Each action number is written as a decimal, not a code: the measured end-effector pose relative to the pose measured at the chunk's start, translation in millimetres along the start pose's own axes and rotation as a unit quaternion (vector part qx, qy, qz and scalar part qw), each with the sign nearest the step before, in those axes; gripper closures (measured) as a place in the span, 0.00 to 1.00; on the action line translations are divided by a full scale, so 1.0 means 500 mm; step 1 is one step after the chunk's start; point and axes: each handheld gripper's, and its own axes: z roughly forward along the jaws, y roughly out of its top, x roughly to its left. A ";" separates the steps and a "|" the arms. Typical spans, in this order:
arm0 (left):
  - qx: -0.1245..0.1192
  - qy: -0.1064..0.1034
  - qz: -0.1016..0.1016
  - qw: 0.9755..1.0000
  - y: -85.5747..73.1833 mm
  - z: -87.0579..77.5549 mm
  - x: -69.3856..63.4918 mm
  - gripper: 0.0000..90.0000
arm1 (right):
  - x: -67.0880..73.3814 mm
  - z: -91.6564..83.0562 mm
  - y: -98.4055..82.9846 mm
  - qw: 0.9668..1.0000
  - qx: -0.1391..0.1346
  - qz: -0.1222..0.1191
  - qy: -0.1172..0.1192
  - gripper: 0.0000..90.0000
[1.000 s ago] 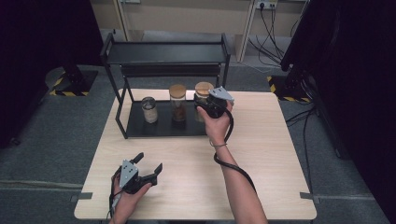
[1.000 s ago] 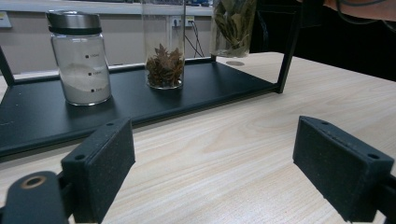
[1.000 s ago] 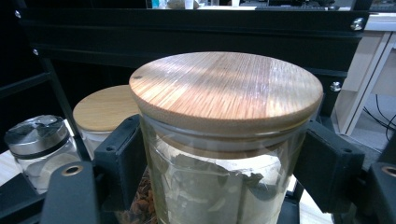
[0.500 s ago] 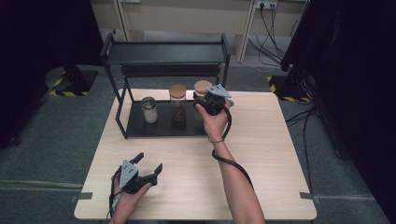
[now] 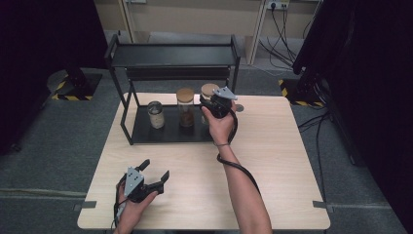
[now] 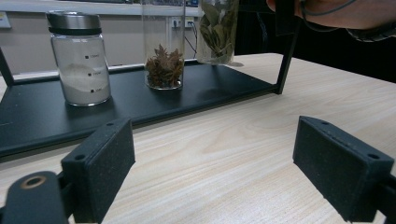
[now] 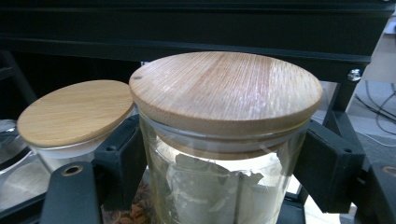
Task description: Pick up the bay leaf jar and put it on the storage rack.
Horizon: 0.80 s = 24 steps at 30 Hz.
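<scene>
Glass jar of bay leaves [image 7: 219, 186] with a wooden lid [image 7: 226, 91], rightmost of three on the bottom tray of the black rack [image 5: 146, 134], clamped between the pads of the right claw [image 5: 214, 105]; in the right gripper view both black pads press the glass just under the lid, one each side. The high view shows the right hand [image 5: 220, 124] wrapped round the claw body, grey plate on top, cable trailing down along the forearm. Whether the jar base sits on the tray or is lifted, can't tell. Just beside it, middle jar with star anise [image 6: 163, 70], also wooden-lidded [image 7: 74, 112], upright on the tray. Farther left, a shorter jar of white powder [image 6: 80, 58] with a metal cap, upright, well apart from the held jar. Rack stands at the far side of the light wood worktop [image 5: 282, 161], upper shelf over the jars. Left claw [image 5: 155, 178] sits near the front left of the worktop, held in the left hand [image 5: 131, 204], jaws wide apart, nothing between them; the left gripper view has bare worktop between the pads, rack and jars ahead.
</scene>
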 end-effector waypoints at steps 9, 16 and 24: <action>0.000 0.000 0.001 1.000 0.000 0.000 -0.001 0.14 | 0.009 0.006 -0.007 1.000 0.004 -0.002 0.000 0.28; 0.000 -0.001 -0.001 1.000 0.000 0.000 0.000 0.14 | 0.006 0.018 -0.014 1.000 0.011 -0.004 -0.001 0.28; 0.000 -0.001 0.000 1.000 0.000 0.000 0.000 0.14 | 0.003 0.027 -0.019 1.000 0.015 -0.003 -0.003 0.28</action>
